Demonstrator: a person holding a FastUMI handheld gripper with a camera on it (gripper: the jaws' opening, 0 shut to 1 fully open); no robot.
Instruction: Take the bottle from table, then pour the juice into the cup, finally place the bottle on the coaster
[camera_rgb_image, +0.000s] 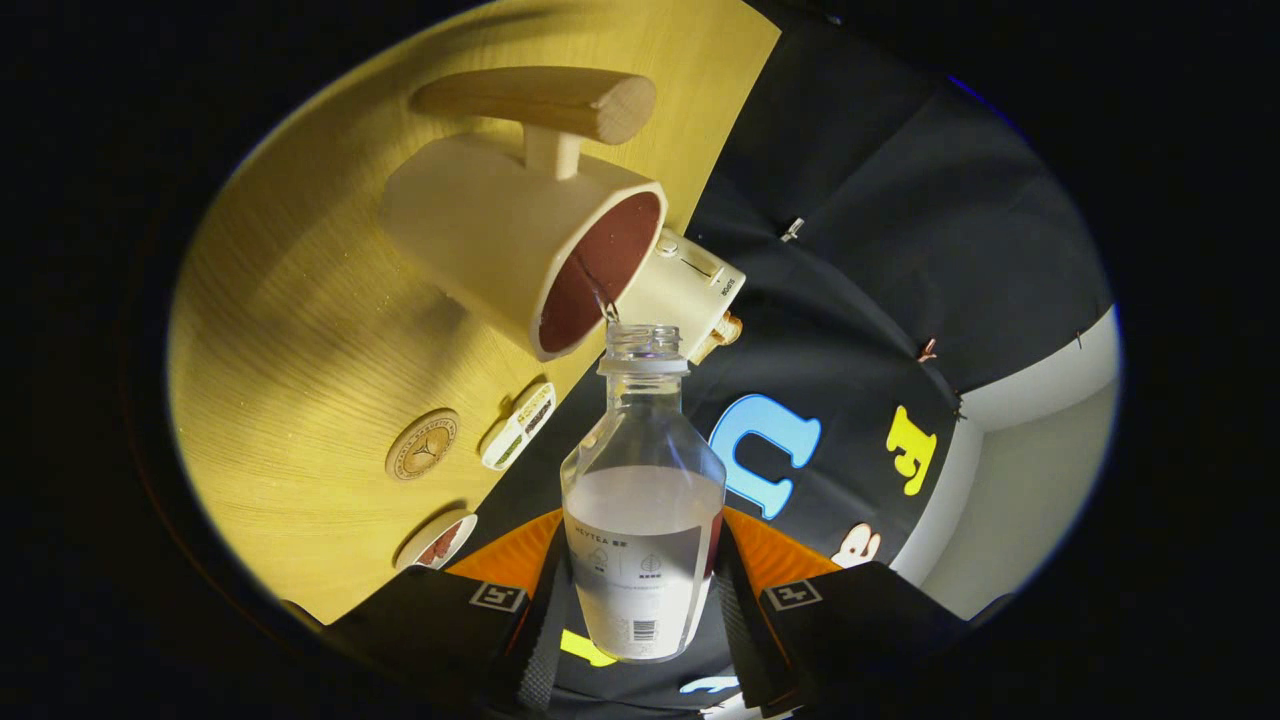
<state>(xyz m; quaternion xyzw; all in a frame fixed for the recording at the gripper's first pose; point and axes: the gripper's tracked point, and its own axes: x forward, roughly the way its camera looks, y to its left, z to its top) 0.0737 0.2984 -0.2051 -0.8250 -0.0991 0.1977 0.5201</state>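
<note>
As the pour got under way, the bottle (642, 500) stood clamped between the gripper (640, 610)'s two fingers, which pressed on its lower body from either side. Its long axis ran from the fingers toward 12 o'clock, the uncapped mouth touching or just short of the rim of the cup (520, 240), which lay at about 11 o'clock on the wooden table (290, 330). A round coaster (422, 444) sat at 10 o'clock from the fingers, below the cup.
</note>
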